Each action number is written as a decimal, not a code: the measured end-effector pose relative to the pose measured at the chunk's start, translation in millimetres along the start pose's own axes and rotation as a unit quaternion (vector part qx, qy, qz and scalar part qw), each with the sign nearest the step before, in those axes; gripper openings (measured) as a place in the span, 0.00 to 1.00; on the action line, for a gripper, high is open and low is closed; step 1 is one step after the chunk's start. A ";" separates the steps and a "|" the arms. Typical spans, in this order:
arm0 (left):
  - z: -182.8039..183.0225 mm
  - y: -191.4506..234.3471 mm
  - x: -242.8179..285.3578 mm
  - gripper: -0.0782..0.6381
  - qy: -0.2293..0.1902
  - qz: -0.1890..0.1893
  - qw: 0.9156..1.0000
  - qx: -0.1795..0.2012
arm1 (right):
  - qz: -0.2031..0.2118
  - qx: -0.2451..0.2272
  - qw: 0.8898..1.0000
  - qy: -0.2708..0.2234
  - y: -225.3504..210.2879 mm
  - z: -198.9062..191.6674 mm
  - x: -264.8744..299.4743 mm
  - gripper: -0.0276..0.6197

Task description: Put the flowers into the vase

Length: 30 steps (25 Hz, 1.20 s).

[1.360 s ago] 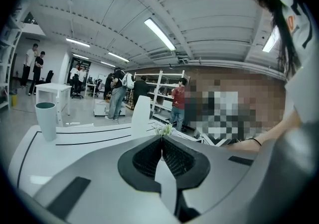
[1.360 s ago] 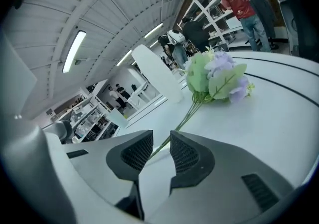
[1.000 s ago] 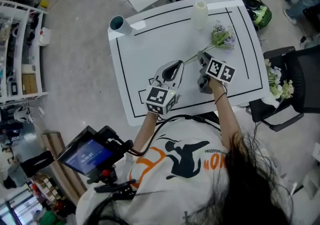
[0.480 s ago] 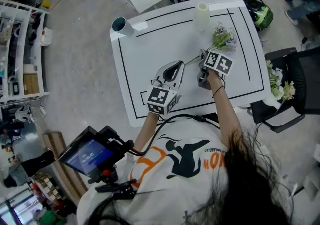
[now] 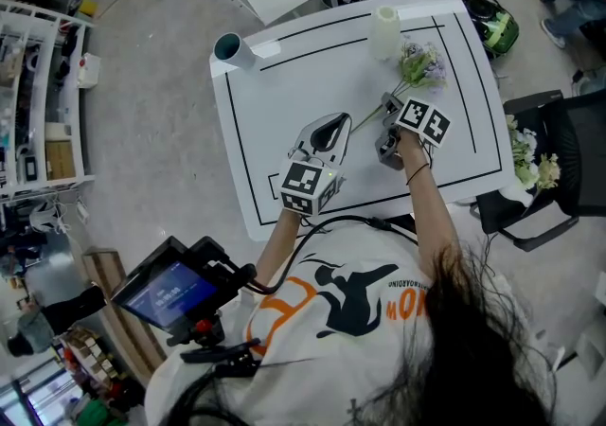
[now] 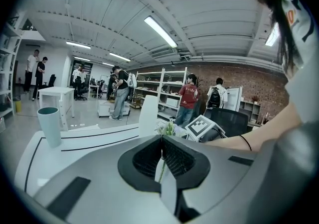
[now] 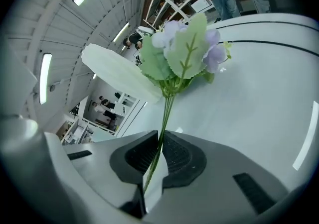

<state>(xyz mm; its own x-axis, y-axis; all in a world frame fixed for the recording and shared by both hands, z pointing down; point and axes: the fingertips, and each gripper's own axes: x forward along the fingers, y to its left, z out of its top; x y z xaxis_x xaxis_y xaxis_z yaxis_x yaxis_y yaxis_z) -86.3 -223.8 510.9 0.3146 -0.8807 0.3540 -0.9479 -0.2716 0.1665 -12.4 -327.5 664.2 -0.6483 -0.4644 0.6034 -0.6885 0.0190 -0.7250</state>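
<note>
Flowers (image 7: 187,51): pale lilac blooms, green leaves. Thin stems pinched by right gripper (image 7: 160,137), jaws just closed onto them. Left gripper (image 6: 161,141) clenched, empty.

Vase (image 5: 383,29) and teal cup (image 5: 228,47) sit at the table's (image 5: 284,112) far edge. Right gripper's (image 5: 387,106) jaws have just been closing on the flowers' (image 5: 421,64) stem, left gripper (image 5: 330,123) just beside it.

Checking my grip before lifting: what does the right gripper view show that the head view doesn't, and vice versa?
Right gripper view only: the right claw, jaws just closed further, pinching the green stems of the bunch of lilac artificial flowers. Head view only: the teal cup at a corner of the white black-lined table, and the left claw. Both: flowers, table, and the pale cylindrical vase.
</note>
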 end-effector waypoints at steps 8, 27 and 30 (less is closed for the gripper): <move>8.8 -12.0 8.5 0.12 -0.005 -0.027 1.000 0.006 | 0.045 -0.012 0.999 -0.021 14.4 6.0 -18.2 0.08; 72.9 -4.9 53.4 0.19 -0.045 -0.051 0.997 0.026 | 0.063 -0.192 0.975 -0.091 56.6 97.1 -86.0 0.07; 83.0 -3.4 70.8 0.22 -0.055 -0.047 0.997 0.024 | 0.076 -0.209 0.971 -0.092 67.3 112.5 -89.4 0.07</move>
<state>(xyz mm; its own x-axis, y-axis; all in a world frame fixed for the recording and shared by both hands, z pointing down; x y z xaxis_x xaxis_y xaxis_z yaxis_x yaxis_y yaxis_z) -65.0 -317.4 459.0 0.3982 -0.8865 0.2358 -0.9162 -0.3720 0.1487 35.8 -384.3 524.1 -0.7101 -0.5781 0.4019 -0.6860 0.4396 -0.5798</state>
